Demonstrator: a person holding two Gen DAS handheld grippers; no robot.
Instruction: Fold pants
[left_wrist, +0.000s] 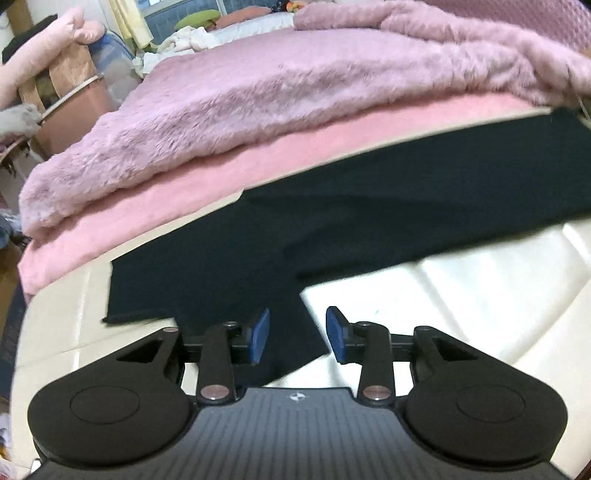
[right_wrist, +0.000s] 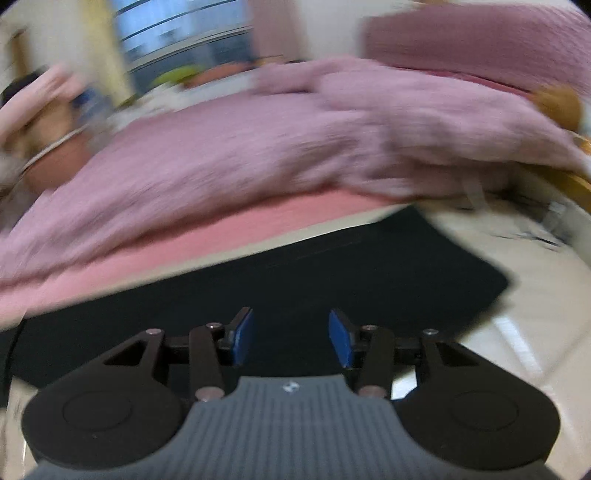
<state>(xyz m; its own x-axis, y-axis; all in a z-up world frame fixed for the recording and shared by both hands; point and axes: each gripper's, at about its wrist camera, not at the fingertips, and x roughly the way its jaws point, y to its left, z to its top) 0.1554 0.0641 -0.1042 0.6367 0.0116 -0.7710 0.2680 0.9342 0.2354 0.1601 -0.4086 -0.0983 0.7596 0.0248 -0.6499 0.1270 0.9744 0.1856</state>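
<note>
Pants (left_wrist: 369, 206): dark, lying flat on the cream surface (left_wrist: 480, 295) beside the pink blanket (left_wrist: 258, 122).
Left hand-held gripper (left_wrist: 297, 336): jaws apart, empty, above a pant edge.
Right hand-held gripper (right_wrist: 291, 339): jaws apart, empty, above the cloth; view blurred.
Risk: a regrasp may pinch one layer only, so the fold would skew.
Risk: dragging could bunch the cloth.
</note>
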